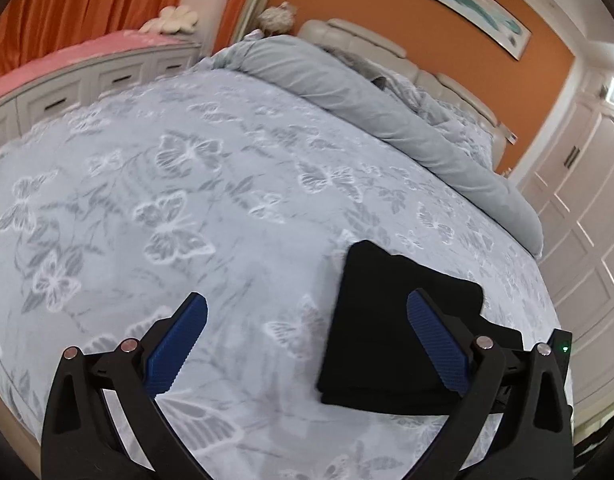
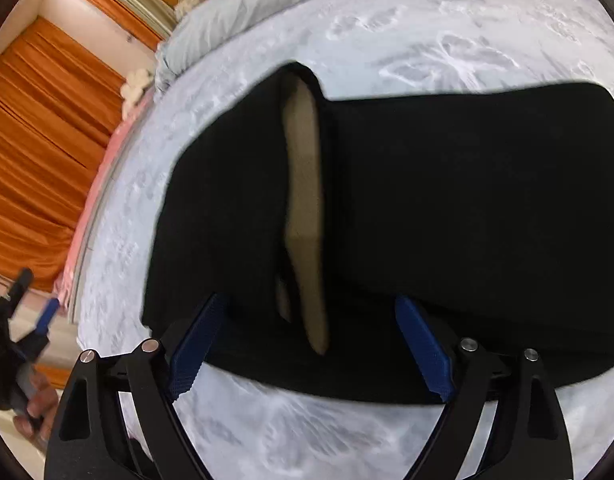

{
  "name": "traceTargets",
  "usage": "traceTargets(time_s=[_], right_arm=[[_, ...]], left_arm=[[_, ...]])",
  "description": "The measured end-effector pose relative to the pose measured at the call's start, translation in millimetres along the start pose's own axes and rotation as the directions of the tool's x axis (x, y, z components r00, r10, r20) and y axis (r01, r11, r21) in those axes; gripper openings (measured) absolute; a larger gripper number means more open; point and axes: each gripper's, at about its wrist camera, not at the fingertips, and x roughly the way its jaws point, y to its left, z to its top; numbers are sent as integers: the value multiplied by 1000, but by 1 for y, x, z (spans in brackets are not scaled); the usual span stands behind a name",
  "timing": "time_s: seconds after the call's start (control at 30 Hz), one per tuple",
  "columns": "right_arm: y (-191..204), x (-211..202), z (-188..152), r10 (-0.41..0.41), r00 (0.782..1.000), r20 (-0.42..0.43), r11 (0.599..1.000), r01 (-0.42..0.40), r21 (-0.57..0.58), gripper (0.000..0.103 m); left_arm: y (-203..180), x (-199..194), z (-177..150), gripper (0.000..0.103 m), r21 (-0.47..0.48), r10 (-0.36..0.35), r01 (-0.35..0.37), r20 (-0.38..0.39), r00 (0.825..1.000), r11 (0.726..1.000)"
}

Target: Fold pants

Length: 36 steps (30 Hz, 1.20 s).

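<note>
Black pants (image 1: 391, 320) lie folded in a compact rectangle on the bed's butterfly-print cover (image 1: 211, 208), near its right edge. My left gripper (image 1: 307, 312) is open and empty, held above the bed with the pants just behind its right finger. In the right wrist view the pants (image 2: 447, 208) fill the middle, with a tan inner lining (image 2: 305, 216) showing along a fold. My right gripper (image 2: 311, 312) is open and empty, directly over the near edge of the pants. The left gripper also shows at the far left of the right wrist view (image 2: 27, 320), held in a hand.
A rolled grey duvet (image 1: 407, 120) lies across the head of the bed by the cream headboard (image 1: 359, 36). White drawers (image 1: 67, 96) stand to the left and white wardrobe doors (image 1: 587, 208) to the right. Orange curtains (image 2: 35, 152) hang beyond.
</note>
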Motion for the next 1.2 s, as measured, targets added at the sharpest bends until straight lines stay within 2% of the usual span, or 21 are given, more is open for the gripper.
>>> traceTargets(time_s=[0.03, 0.07, 0.1, 0.2, 0.3, 0.4, 0.43, 0.5, 0.57, 0.63, 0.7, 0.73, 0.8, 0.87, 0.9, 0.93, 0.97, 1.07, 1.13, 1.17, 1.2], right_arm=[[7, 2, 0, 25, 1000, 8, 1000, -25, -18, 43], [13, 5, 0, 22, 1000, 3, 999, -22, -34, 26], [19, 9, 0, 18, 1000, -3, 998, -18, -52, 18], [47, 1, 2, -14, 998, 60, 991, 22, -135, 14], [74, -58, 14, 61, 981, 184, 976, -20, -217, 14], [65, -113, 22, 32, 954, 297, 970, 43, -241, 14], [50, -132, 23, -18, 938, 346, 968, 103, -229, 14], [15, -148, 26, -122, 920, 372, 961, 203, -189, 14], [-50, -144, 27, -270, 913, 305, 950, 305, -70, 15], [-97, -123, 25, -361, 913, 191, 930, 366, 10, 15], [-133, -98, 19, -365, 927, 88, 931, 364, 31, 17], [-140, -98, 15, -322, 942, 99, 947, 319, 42, 19], [-136, -113, 13, -295, 947, 128, 956, 291, 47, 23], [-131, -128, 11, -299, 937, 178, 954, 297, 40, 50], [-128, -133, 9, -308, 930, 199, 951, 307, 36, 72], [-130, -137, 8, -326, 921, 211, 945, 326, 35, 77], [-134, -138, 12, -336, 919, 207, 941, 335, 39, 77], [-154, -132, 12, -271, 950, 153, 961, 259, 93, 78], [-171, -121, 13, -214, 971, 103, 968, 197, 159, 82], [-179, -112, 13, -176, 982, 73, 968, 159, 193, 82], [-187, -101, 13, -135, 990, 44, 968, 122, 221, 82]], left_arm=[[5, -1, 0, 98, 0, 15, -15, 5, 1000, 1000], [10, -1, 1, 98, 4, 38, -38, 10, 999, 999], [11, -1, -2, 98, 8, 47, -48, 11, 999, 999], [17, 0, -3, 98, 1, 68, -68, 3, 998, 998], [12, 2, -3, 98, -13, 54, -55, -14, 998, 998], [-5, 9, -7, 98, 4, 26, -26, -26, 999, 1000], [-10, 11, -9, 98, 14, 23, -22, -30, 999, 1000], [-32, 20, -18, 98, 58, 10, -7, -49, 999, 998], [-54, 30, -27, 98, 99, 0, 8, -77, 997, 995], [-76, 39, -39, 98, 144, -8, 23, -105, 994, 989], [-102, 49, -54, 98, 199, -17, 44, -137, 990, 979], [-113, 53, -60, 98, 223, -19, 52, -149, 989, 973], [-138, 61, -76, 98, 279, -22, 68, -166, 986, 958], [-153, 68, -85, 98, 307, -21, 73, -168, 986, 949], [-158, 73, -88, 98, 309, -25, 80, -178, 984, 948], [-161, 77, -89, 98, 304, -27, 85, -192, 981, 949], [-163, 85, -92, 98, 289, -33, 98, -223, 974, 952], [-156, 115, -98, 98, 223, -42, 119, -323, 946, 968], [-149, 132, -104, 98, 175, -55, 133, -391, 919, 975], [-146, 142, -107, 98, 123, -101, 170, -434, 895, 978], [-144, 146, -109, 98, 92, -132, 193, -450, 883, 977]])
